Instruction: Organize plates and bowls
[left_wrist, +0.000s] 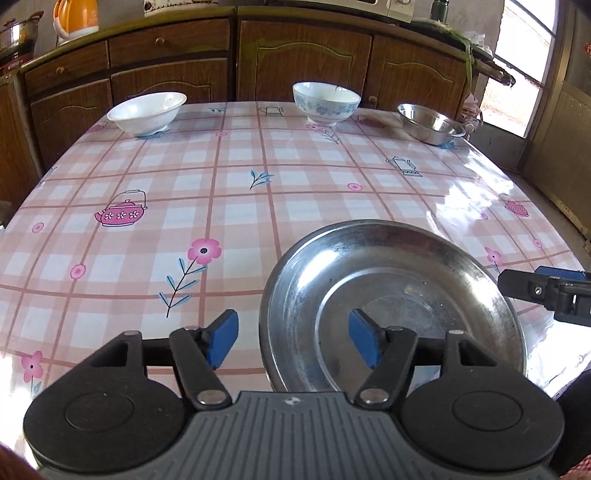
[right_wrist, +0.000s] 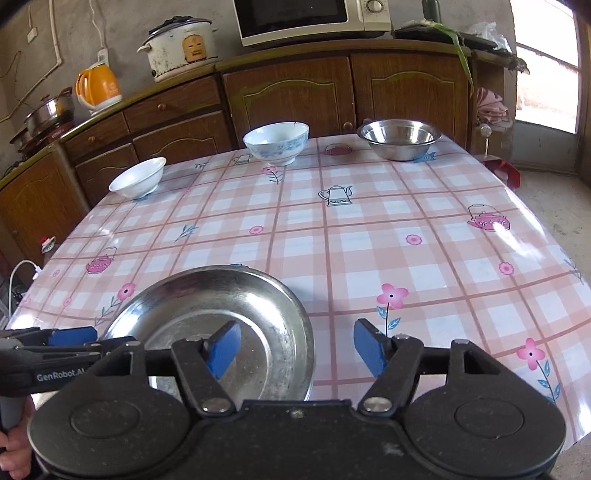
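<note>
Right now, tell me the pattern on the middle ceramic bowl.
White ceramic bowl with a pale blue floral band; clearest in the right wrist view.

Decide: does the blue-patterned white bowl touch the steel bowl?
Apart. The right wrist view shows tablecloth between the blue-patterned white bowl and the steel bowl.

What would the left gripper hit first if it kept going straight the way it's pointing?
Probably the metal plate. The left gripper is open and angled down, with the plate's near left rim between its fingers. Depth is hard to judge, so it could meet the tablecloth beside the plate instead.
</note>
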